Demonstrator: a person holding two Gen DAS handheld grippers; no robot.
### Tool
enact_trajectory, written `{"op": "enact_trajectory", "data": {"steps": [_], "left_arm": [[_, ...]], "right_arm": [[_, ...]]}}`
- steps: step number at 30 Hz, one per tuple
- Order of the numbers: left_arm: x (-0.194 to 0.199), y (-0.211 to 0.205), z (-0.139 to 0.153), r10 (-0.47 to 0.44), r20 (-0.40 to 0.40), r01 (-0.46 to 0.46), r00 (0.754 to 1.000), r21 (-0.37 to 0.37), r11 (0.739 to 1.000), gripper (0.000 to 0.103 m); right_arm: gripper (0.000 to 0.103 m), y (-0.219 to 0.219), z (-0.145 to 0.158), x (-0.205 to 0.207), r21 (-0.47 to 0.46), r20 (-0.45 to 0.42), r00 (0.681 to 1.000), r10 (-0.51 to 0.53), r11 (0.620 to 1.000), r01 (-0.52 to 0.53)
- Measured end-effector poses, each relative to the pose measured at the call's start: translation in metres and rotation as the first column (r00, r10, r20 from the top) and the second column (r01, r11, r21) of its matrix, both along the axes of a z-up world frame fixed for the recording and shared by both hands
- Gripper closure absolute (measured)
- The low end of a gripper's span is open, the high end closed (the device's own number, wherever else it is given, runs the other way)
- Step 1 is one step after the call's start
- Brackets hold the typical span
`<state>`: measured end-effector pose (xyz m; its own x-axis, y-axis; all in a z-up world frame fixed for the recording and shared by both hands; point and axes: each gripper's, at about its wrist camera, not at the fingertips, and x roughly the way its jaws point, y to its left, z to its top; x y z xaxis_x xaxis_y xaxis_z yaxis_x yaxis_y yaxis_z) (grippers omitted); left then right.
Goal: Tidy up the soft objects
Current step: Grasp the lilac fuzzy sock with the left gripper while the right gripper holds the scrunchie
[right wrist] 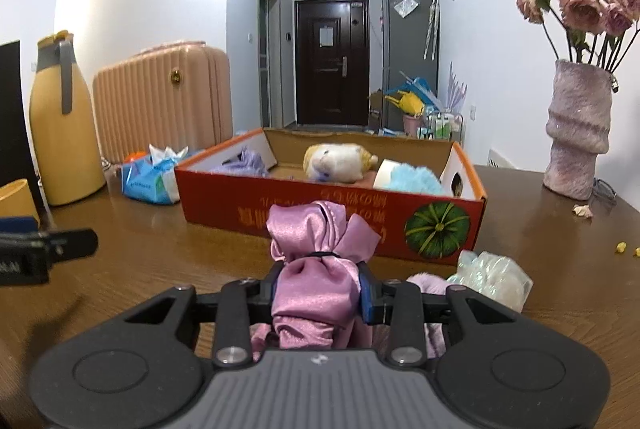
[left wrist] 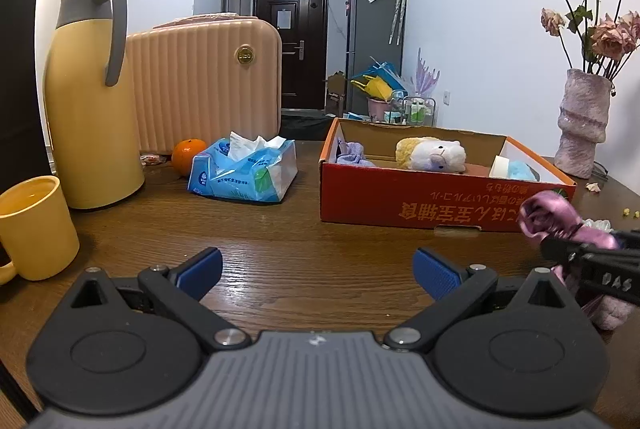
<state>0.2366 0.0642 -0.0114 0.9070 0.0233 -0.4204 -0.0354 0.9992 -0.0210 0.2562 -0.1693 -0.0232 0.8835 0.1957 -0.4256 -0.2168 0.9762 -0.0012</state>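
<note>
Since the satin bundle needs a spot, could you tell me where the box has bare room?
In the red box, bare floor lies between the lilac cloth and plush sheep. The right end, holding the blue fluffy item, is crowded.

A: Where does the left wrist view sit?
B: Low over the table (left wrist: 312, 241), facing the door at 12 o'clock; red box (left wrist: 400, 197) near, at 1 o'clock.
A: The right wrist view?
B: Nearer that box (right wrist: 224, 205), same heading; both share it.

The left claw (left wrist: 318, 271) hangs level, fingers spread wide. The right claw (right wrist: 320, 287) is clamped, fingers pointing forward.
</note>
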Motion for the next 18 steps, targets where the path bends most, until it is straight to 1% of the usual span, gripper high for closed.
{"op": "enact_trajectory", "data": {"steps": [11, 18], "left_arm": [[0.001, -0.007, -0.004, 0.034, 0.014, -0.034, 0.999, 0.054, 0.998, 0.000], [0.001, -0.014, -0.004, 0.046, 0.007, -0.047, 0.999, 0.039, 0.998, 0.000]], "right_arm": [[0.069, -0.009, 0.012, -0.008, 0.020, 0.044, 0.999, -0.011, 1.000, 0.011], [0.069, -0.021, 0.019, -0.014, 0.043, 0.069, 0.997, -0.025, 0.999, 0.022]]}}
